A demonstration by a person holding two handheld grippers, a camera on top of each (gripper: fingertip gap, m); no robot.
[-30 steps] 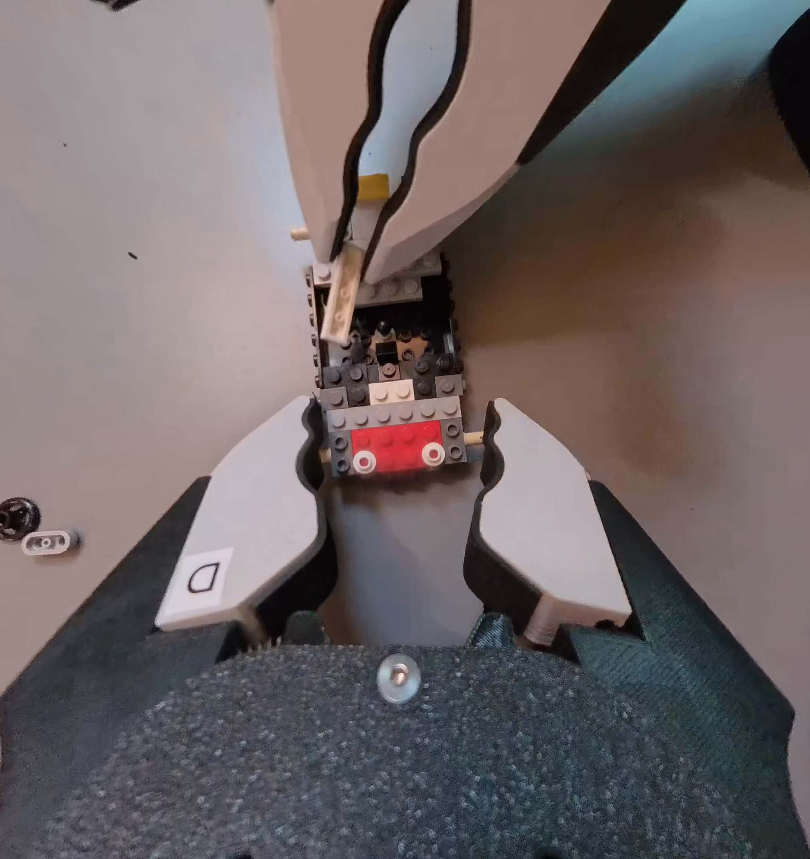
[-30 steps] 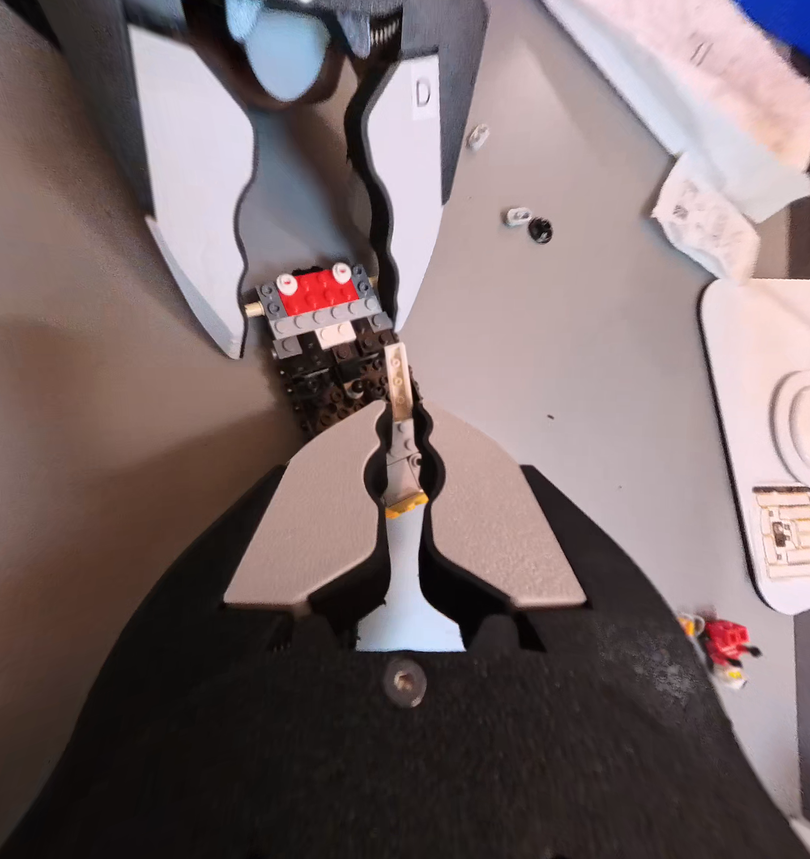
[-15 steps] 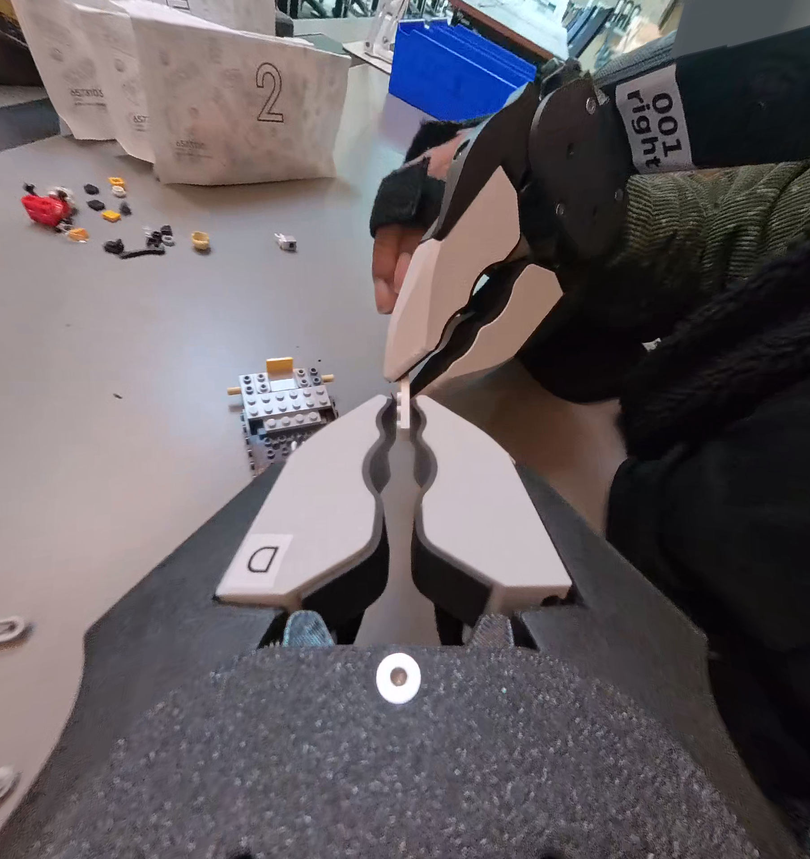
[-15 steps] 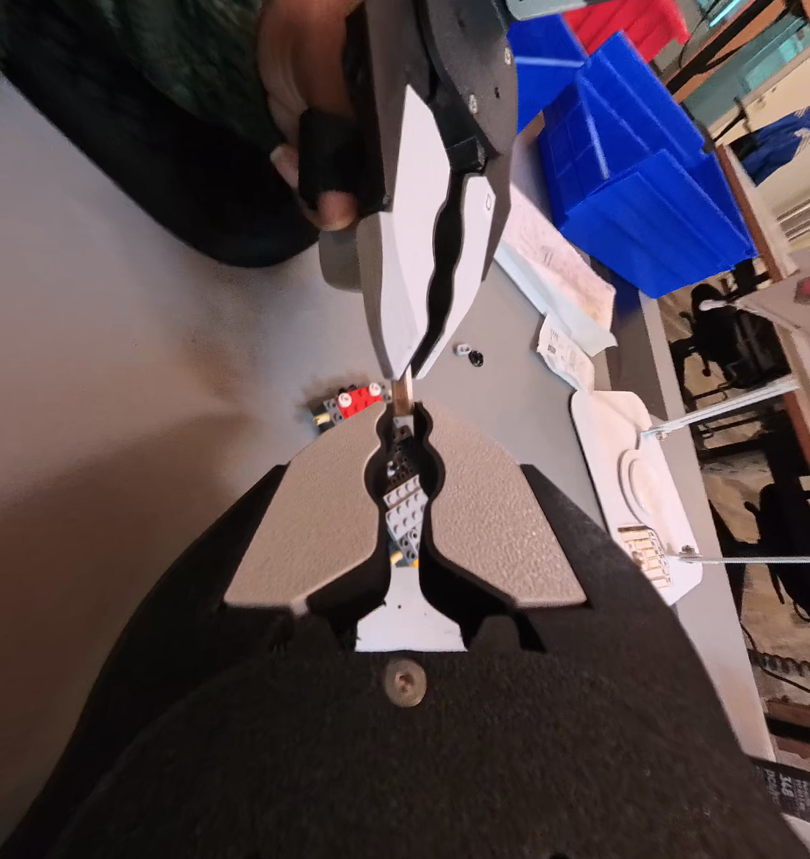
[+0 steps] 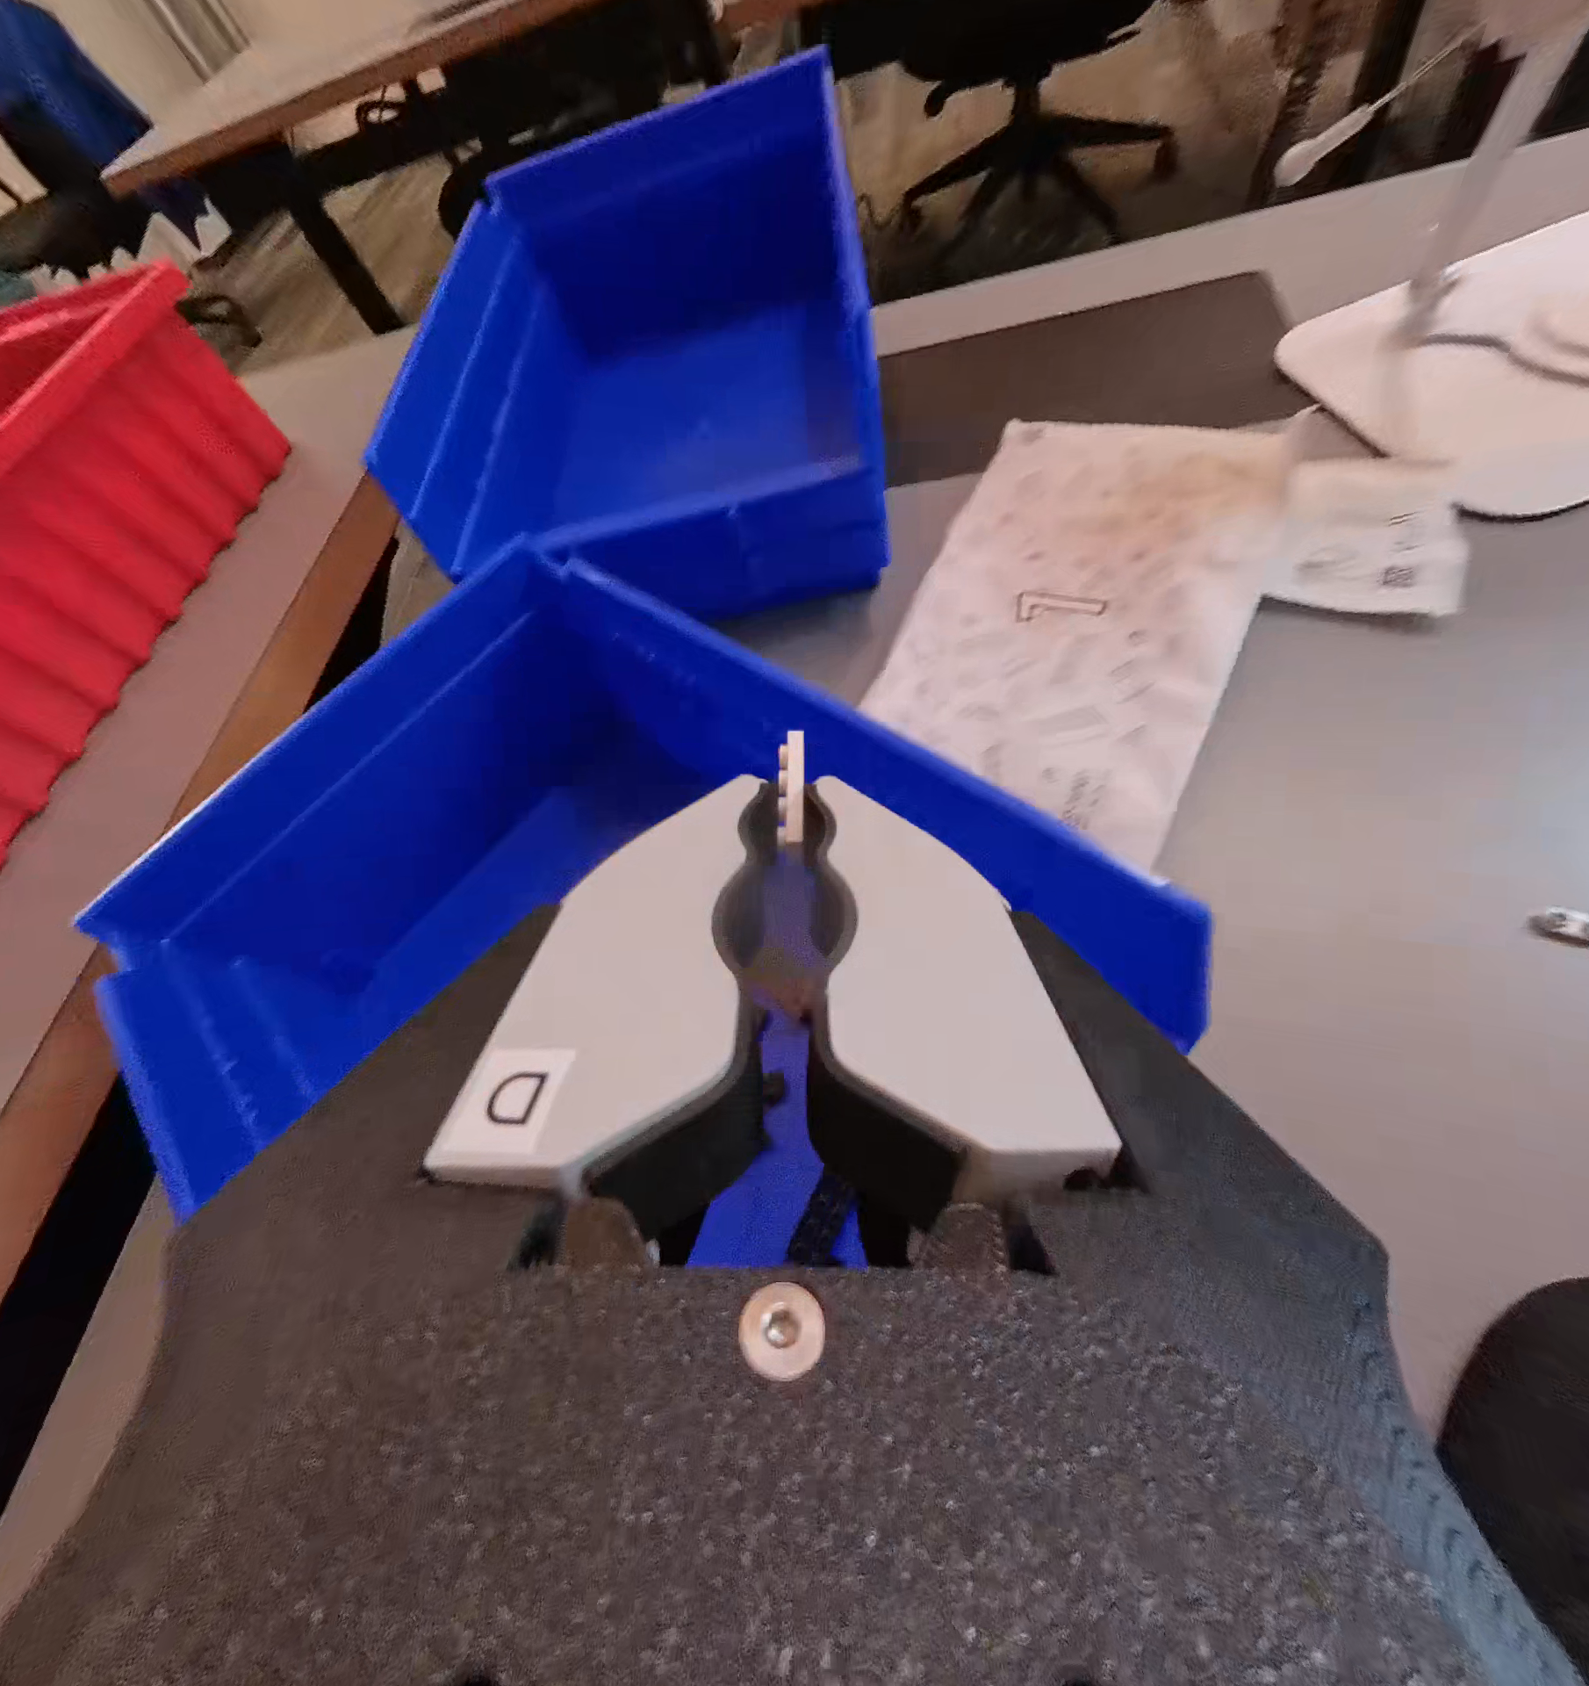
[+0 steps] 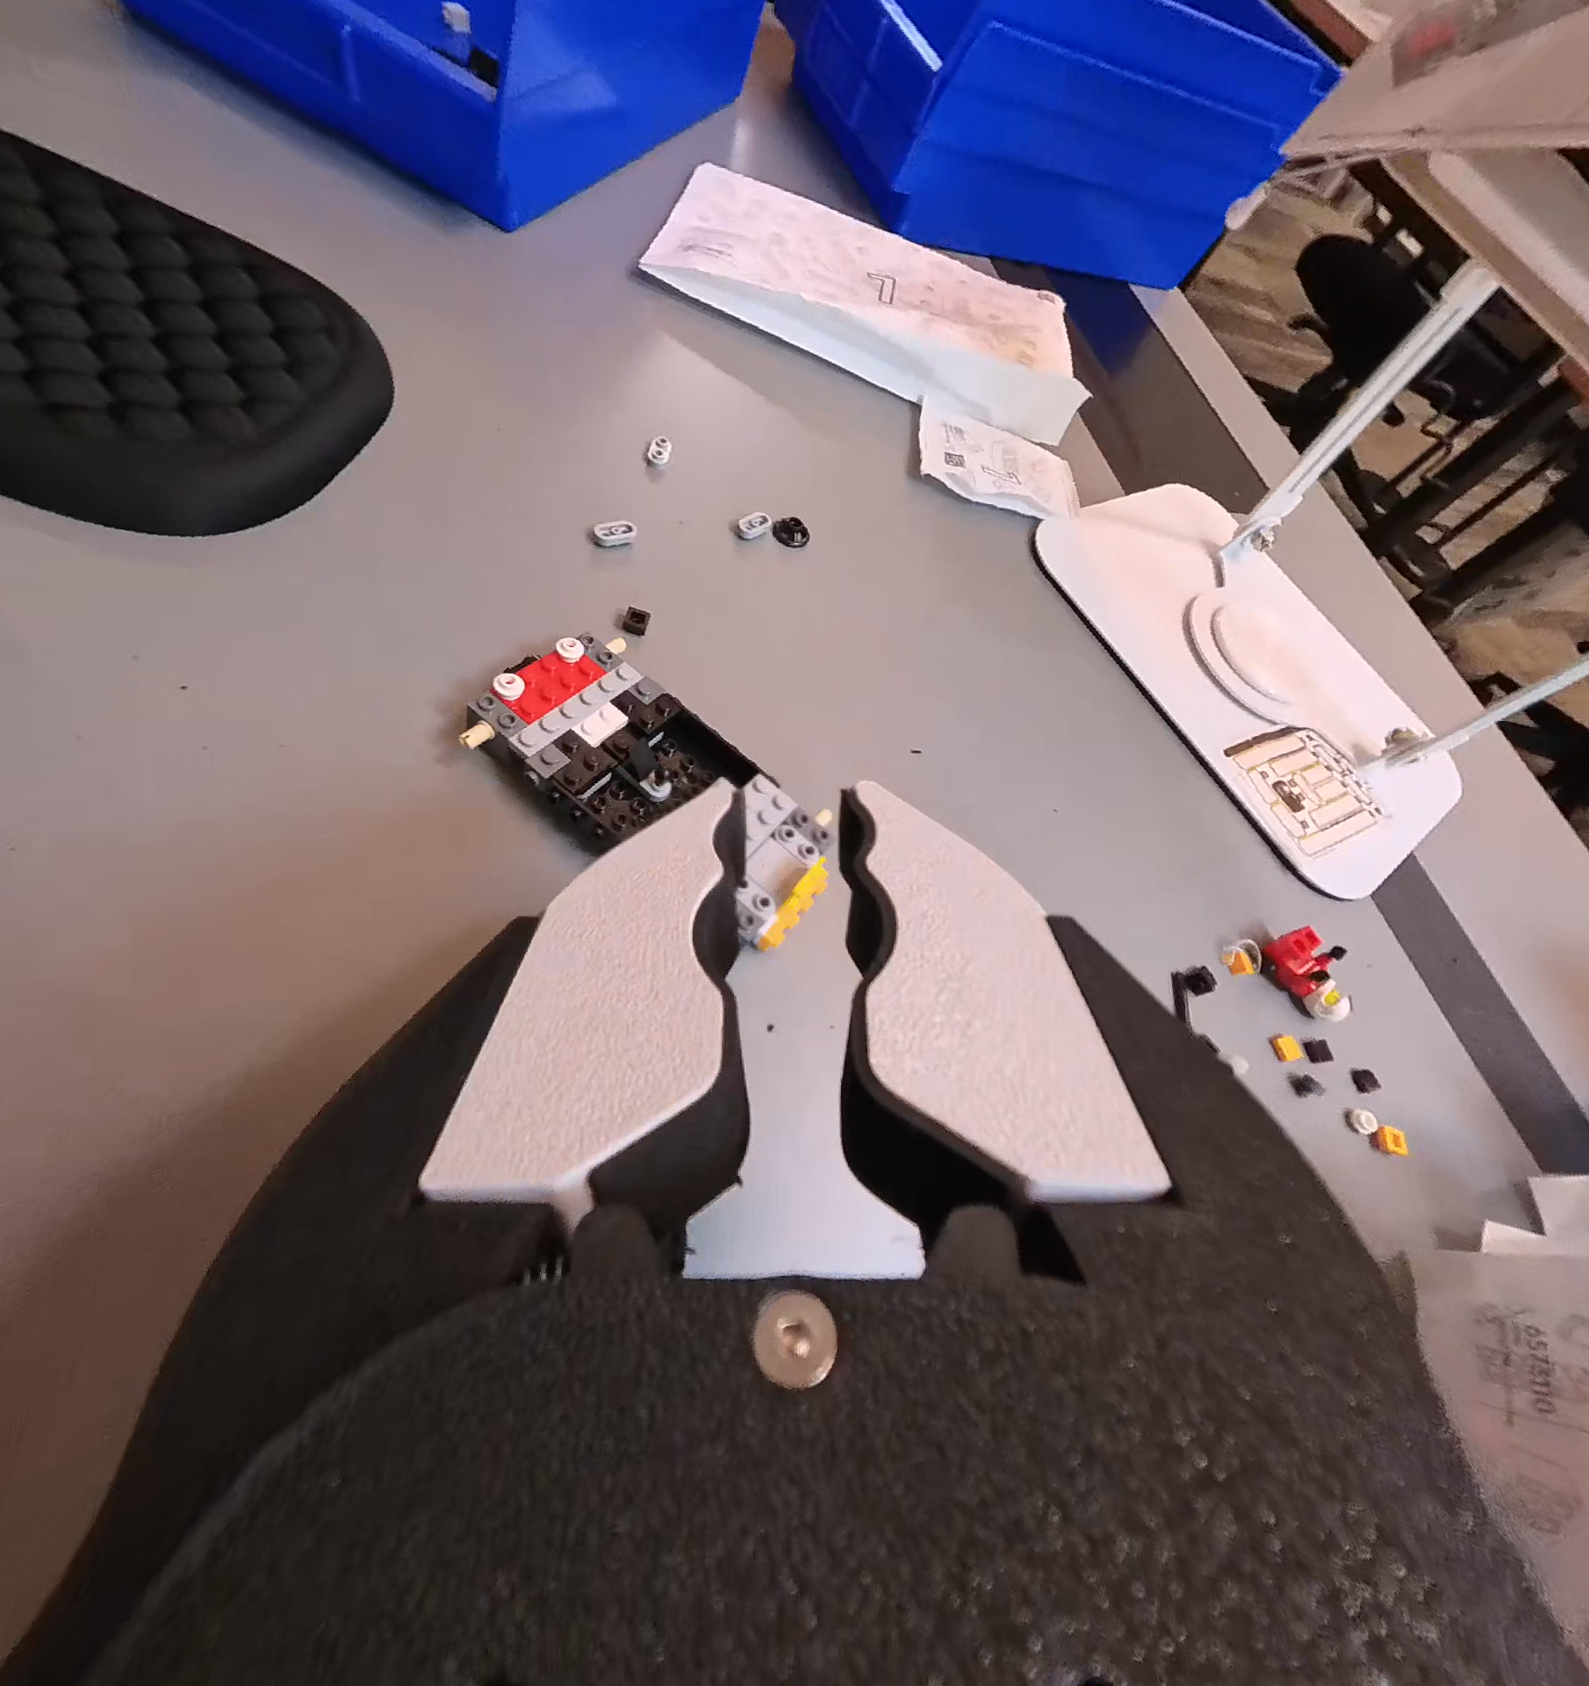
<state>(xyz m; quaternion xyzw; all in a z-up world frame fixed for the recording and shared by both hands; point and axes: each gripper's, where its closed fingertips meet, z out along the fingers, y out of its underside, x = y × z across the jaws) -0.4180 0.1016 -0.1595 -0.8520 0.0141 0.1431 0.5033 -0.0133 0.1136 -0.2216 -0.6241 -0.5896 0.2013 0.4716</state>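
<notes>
A thin pale studded plastic plate (image 5: 793,785) stands on edge, clamped between the tips of the left gripper (image 5: 795,803), above a blue open plastic bin (image 5: 426,812). The right gripper (image 6: 791,812) is open; between its fingers, on the grey table (image 6: 317,912), lies the grey-and-yellow end of a black, grey and red brick model (image 6: 590,730).

Office-like workroom: grey desk (image 6: 225,821), blue parts bins (image 5: 645,301), swivel chairs (image 5: 1028,100), lamp base (image 6: 1229,675).
</notes>
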